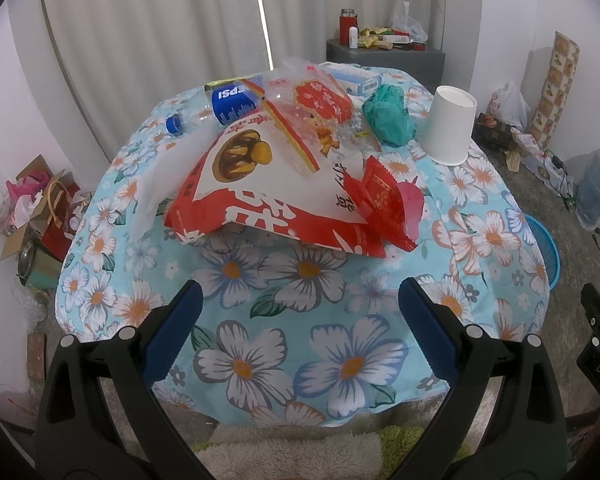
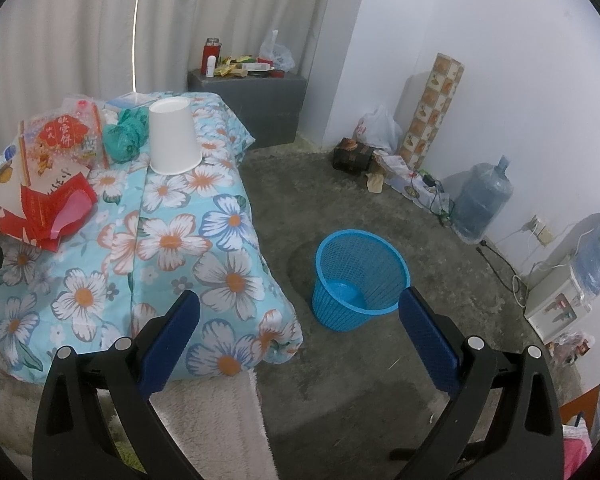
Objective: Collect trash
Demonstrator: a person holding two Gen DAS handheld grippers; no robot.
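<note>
Grippers are hanging at the near edge of the flowered tablecloth, the left gripper and the right gripper both spread wide with nothing between the blue pads. Beyond the left one, trash is sitting in a loose heap on the middle of the table: a big red and white snack bag is lying on top, with a small red wrapper and a pink scrap touching its right corner. Further back, a clear cracker bag is overlapping a plastic bottle, a crumpled green bag is resting beside them, and a white paper cup is standing upside down near the right edge. All of it is looking light, thin and slippery; pinching a bag by a free corner or the cup by its wall probably suits best. Off to the right, a blue basket is waiting on the floor, well apart from the table.
</note>
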